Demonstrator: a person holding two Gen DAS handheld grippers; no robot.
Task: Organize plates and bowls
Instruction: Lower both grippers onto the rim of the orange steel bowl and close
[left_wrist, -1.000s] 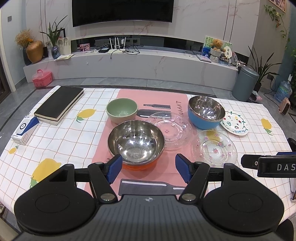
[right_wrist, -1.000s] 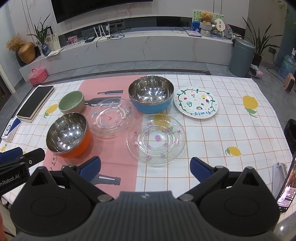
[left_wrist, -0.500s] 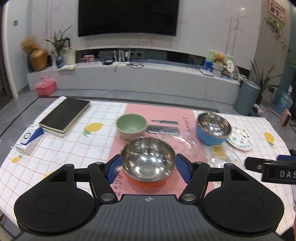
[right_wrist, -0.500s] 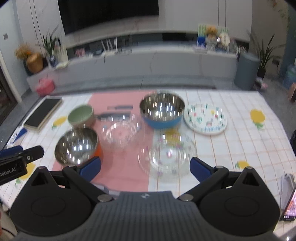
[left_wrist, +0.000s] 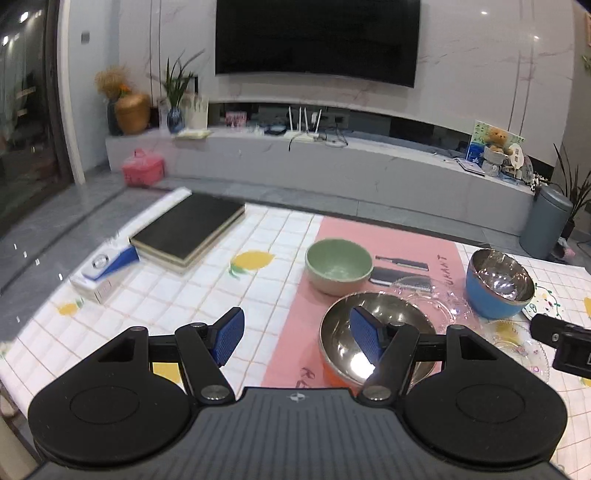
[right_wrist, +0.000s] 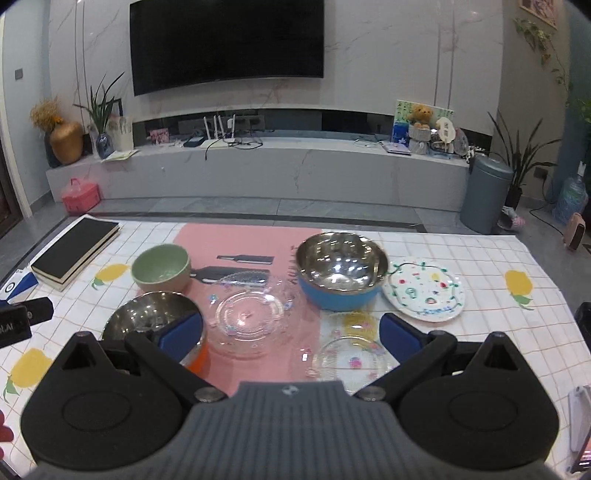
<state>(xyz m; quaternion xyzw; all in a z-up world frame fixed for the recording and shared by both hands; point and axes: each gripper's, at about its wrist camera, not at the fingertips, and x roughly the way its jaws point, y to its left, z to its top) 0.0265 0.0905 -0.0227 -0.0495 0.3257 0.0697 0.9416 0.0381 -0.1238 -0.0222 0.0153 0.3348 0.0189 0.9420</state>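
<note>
Bowls and plates sit spread over the checked tablecloth (right_wrist: 480, 258) and its pink runner, none stacked as we see it. At lower centre of the left wrist view, the orange steel bowl (left_wrist: 376, 332) lies partly behind the left gripper (left_wrist: 299, 338), whose jaws stand wide apart and empty, one blue pad over the bowl's rim. We judge this bowl light, rigid and slick inside; a pinch across the rim wall should hold best. Beyond it sit the green bowl (left_wrist: 338, 266), matte and thicker-walled, and the blue steel bowl (left_wrist: 498, 282) at right. In the right wrist view the right gripper (right_wrist: 291, 328) also gapes, holding nothing, above two clear glass plates (right_wrist: 251, 317) (right_wrist: 351, 356) with beaded edges: fragile, slippery, flat to the cloth, so awkward to lift. A painted plate (right_wrist: 424, 291) lies at centre right.
</note>
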